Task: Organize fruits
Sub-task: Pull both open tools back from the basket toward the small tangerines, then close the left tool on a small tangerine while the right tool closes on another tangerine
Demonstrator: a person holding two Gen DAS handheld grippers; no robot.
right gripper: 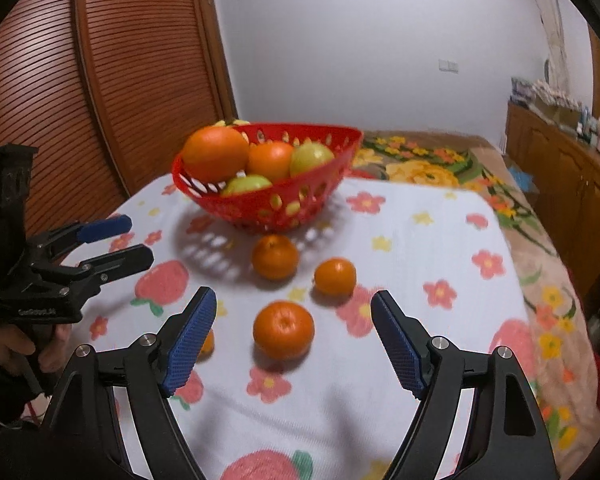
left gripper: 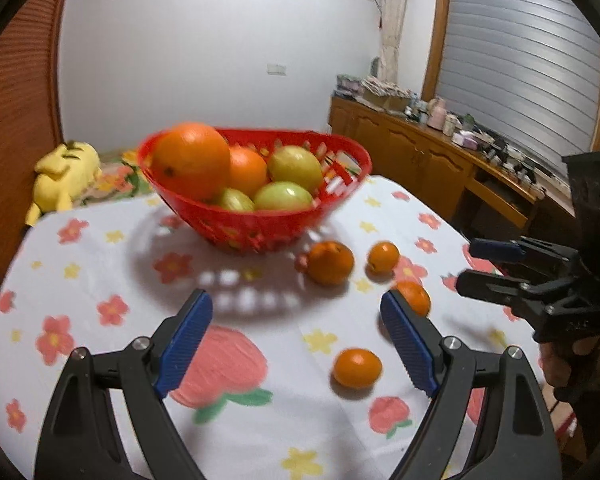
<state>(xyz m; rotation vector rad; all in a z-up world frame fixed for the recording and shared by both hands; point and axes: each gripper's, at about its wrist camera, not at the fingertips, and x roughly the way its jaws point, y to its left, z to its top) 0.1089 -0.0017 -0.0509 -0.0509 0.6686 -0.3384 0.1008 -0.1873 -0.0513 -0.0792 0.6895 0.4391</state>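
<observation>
A red basket (left gripper: 260, 226) (right gripper: 236, 204) stands at the far middle of the table, holding two oranges (left gripper: 192, 160) and several green apples (left gripper: 296, 166). Several small mandarins lie loose on the cloth in front of it (left gripper: 330, 262) (left gripper: 383, 257) (left gripper: 357, 367); one (left gripper: 416, 296) is partly hidden behind my left gripper's right finger. My left gripper (left gripper: 296, 340) is open and empty, above the cloth near them. My right gripper (right gripper: 294, 336) is open and empty, with a mandarin (right gripper: 283, 330) lying between its fingers below. Each gripper shows in the other's view (left gripper: 496, 266) (right gripper: 118, 242).
The table wears a white flowered cloth (left gripper: 100, 272). A yellow plush toy (left gripper: 62, 178) lies behind the table at the left. A wooden sideboard (left gripper: 428, 160) with clutter stands at the right. A ribbed wooden door (right gripper: 60, 92) is at the left.
</observation>
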